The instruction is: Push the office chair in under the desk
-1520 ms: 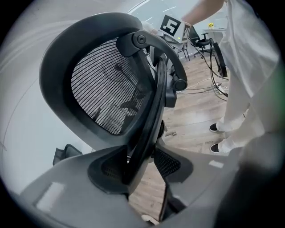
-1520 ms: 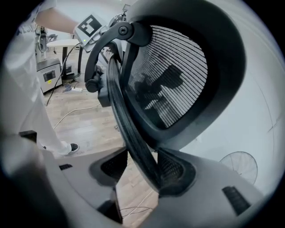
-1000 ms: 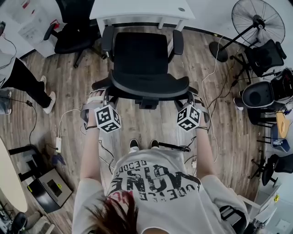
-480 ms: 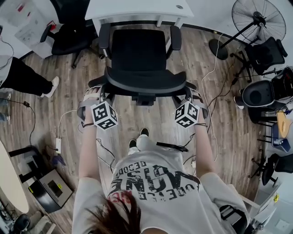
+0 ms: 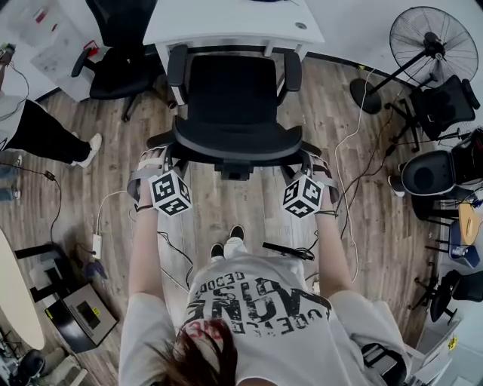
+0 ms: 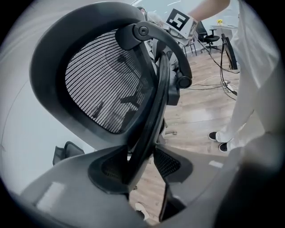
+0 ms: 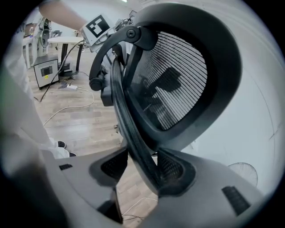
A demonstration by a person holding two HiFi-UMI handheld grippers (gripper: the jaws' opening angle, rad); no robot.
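The black office chair [image 5: 230, 94] faces the white desk [image 5: 226, 22], its seat front and armrests right at the desk's edge. Its curved mesh backrest [image 5: 235, 143] is nearest me. My left gripper [image 5: 164, 167] is shut on the backrest's left frame edge and my right gripper [image 5: 308, 169] is shut on its right edge. In the left gripper view the backrest [image 6: 102, 84] fills the picture and its frame bar runs between the left gripper [image 6: 138, 162] pads. The right gripper view shows the backrest [image 7: 178, 84] with its frame clamped in the right gripper [image 7: 140, 167].
A second black chair [image 5: 121, 56] stands left of the desk by a white cabinet [image 5: 45, 38]. A person's legs [image 5: 45, 136] are at the left. A standing fan [image 5: 434, 38], more chairs [image 5: 441, 98] and floor cables [image 5: 347, 143] lie to the right. A box [image 5: 83, 317] sits lower left.
The chair has rolled forward toward the desk with both grippers still clamped on its backrest. My feet have stepped forward behind it.
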